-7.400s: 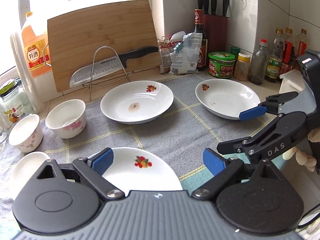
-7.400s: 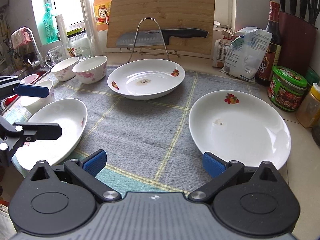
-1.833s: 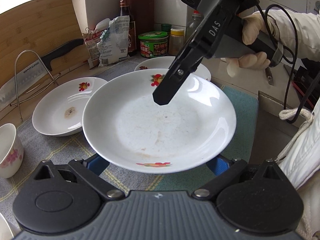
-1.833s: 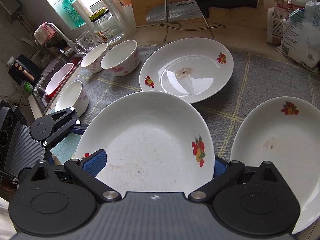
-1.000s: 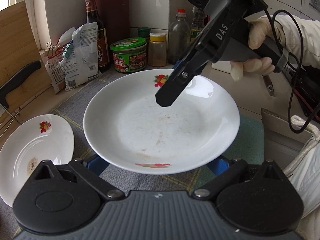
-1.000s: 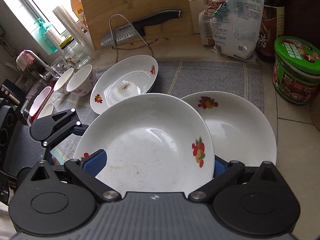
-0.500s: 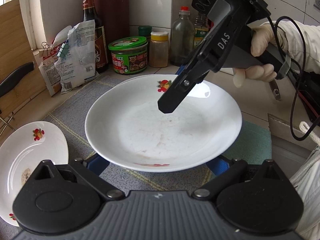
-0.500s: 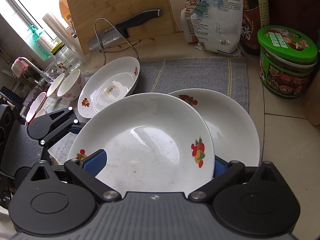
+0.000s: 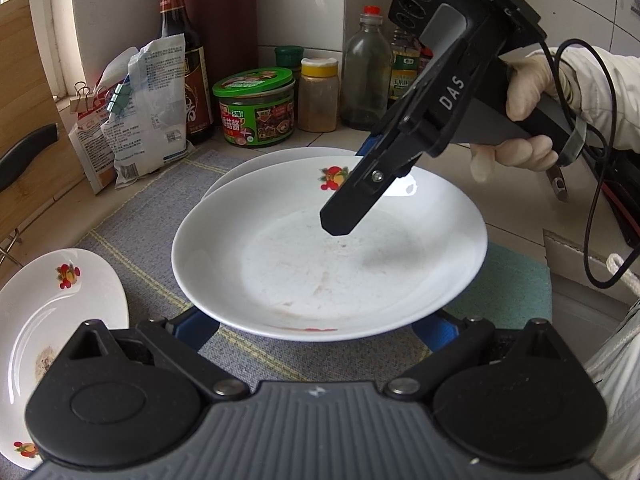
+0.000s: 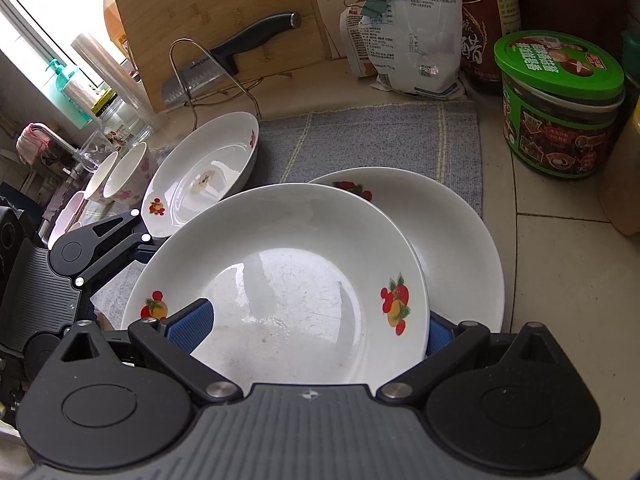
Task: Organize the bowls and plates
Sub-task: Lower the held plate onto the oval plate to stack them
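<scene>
Left wrist view: carried plate (image 9: pixel 332 268) over second plate (image 9: pixel 256 162) on mat (image 9: pixel 152 216). Left gripper (image 9: pixel 316 322) under near rim, grasp cannot tell. Right gripper (image 9: pixel 348 216) clamps far rim.

Right wrist view: carried plate (image 10: pixel 288 280) overlaps second plate (image 10: pixel 452 248), offset left. Advice: centre rims, lower level, then release.

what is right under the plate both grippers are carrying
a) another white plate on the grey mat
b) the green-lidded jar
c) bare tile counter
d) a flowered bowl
a: the carried plate, held between the left gripper and right gripper, overlaps a second white plate lying on the grey mat; the jar and bowls stand off to the sides.
</scene>
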### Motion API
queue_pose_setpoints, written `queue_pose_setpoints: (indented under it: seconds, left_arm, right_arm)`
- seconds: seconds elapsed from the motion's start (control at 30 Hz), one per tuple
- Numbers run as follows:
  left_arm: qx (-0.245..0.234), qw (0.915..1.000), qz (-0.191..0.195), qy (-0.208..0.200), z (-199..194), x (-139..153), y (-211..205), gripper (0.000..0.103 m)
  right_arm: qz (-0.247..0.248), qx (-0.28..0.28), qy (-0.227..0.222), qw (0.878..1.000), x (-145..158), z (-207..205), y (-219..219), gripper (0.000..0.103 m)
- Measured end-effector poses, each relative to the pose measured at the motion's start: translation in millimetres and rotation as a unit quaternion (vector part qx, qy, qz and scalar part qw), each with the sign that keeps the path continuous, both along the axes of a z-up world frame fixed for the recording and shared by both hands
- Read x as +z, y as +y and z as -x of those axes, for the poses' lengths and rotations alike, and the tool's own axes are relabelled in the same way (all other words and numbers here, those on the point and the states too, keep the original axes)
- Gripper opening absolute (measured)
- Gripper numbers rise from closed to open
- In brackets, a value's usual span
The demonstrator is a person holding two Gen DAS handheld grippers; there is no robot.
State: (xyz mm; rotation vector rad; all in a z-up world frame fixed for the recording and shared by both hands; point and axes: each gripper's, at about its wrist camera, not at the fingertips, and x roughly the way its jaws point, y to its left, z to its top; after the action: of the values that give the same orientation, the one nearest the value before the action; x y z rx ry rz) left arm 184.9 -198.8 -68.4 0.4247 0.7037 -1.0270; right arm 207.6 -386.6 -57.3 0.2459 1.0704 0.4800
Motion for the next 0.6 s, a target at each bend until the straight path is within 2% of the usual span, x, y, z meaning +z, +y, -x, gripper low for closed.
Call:
queue_pose_setpoints:
  seconds: [0.6]
  left_arm:
    - [-0.015,0.9998,-0.012,0.000,-5.6,-5.1,-9.5,0.101]
  right_arm:
    - [0.007,-0.011,0.009,1.000,-6.6,-0.8,-6.0,0.103]
